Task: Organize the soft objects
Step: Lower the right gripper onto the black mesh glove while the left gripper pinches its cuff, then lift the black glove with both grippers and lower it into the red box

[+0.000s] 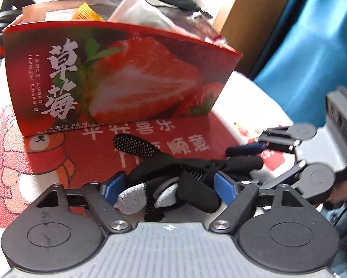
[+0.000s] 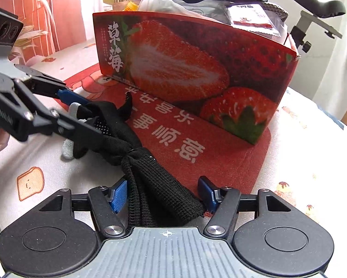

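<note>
A pair of black knit gloves (image 1: pixel 173 169) with grey fingertips and dotted palms lies bundled on the red mat, just in front of the strawberry-printed box (image 1: pixel 127 81). My left gripper (image 1: pixel 171 185) has its blue pads pressed against both sides of the finger end. In the right wrist view the same gloves (image 2: pixel 117 127) stretch from the left gripper (image 2: pixel 80 113) down to my right gripper (image 2: pixel 164 194). The ribbed black cuff lies between the right gripper's spread pads, loose on the right side. In the left wrist view the right gripper (image 1: pixel 247 164) shows at the cuff end.
The open box (image 2: pixel 196 74) holds white bags and small packets. It stands on a red mat (image 2: pixel 219 157) with white characters, over a bear-patterned cloth (image 1: pixel 16 162). A blue curtain (image 1: pixel 300 58) hangs at the right; a chair (image 2: pixel 34 18) and a black saddle (image 2: pixel 319 4) stand behind.
</note>
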Available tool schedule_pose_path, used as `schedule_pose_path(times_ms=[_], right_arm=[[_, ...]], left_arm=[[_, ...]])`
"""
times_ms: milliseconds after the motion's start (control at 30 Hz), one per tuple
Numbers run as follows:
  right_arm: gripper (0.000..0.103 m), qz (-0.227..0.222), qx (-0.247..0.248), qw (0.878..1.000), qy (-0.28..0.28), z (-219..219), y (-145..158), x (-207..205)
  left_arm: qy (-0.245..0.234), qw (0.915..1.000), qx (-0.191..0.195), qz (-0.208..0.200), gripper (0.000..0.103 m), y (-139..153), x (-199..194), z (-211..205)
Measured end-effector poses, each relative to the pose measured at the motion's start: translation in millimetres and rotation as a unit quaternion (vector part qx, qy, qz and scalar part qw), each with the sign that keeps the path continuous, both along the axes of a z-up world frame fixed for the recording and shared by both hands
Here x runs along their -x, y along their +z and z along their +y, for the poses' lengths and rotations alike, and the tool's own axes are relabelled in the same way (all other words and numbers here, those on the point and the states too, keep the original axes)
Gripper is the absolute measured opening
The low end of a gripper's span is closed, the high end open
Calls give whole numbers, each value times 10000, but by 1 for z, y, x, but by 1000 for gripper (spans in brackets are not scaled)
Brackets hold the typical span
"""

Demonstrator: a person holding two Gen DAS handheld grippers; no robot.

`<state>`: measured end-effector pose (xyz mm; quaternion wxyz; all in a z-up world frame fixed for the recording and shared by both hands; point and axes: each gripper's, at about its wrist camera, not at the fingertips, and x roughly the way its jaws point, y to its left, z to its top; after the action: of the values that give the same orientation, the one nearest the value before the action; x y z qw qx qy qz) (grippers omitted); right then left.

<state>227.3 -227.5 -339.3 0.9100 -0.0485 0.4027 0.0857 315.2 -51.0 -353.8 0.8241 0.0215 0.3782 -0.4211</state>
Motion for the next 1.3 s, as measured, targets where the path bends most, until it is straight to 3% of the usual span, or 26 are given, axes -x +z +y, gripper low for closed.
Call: schedule_pose_path(times_ms=[167,267,333,400,533,733,1033,1300], right_arm=[[59,3,40,10000,-79,-2,-1,-2],[59,2,63,9999,-88,-3,0,2],[56,6,7,10000,-87,-5,1,5],[41,-31,-52,9999,-95,-6,2,9],[23,-109,-109,9999,-66,-5,11,9],[22,-697,-127,9973,181,1,62,1],[22,-1643,37,9847,585,4,159,-42],[22,-1753,502,9827,332,-7,181,-119]], left_arm=[[-48,9979,-444,-466,31,-4,8,-11],[-15,9982,-424,-429,20,-4,6,-9],[20,9984,-385,-402,20,-4,6,-6],[66,9986,-363,-380,18,-4,6,-5],[192,9986,-245,-425,17,5,10,2],[622,9947,315,-749,17,58,10,34],[1056,9769,887,-1631,17,154,-14,55],[1357,9745,796,-1597,17,176,-78,31]])
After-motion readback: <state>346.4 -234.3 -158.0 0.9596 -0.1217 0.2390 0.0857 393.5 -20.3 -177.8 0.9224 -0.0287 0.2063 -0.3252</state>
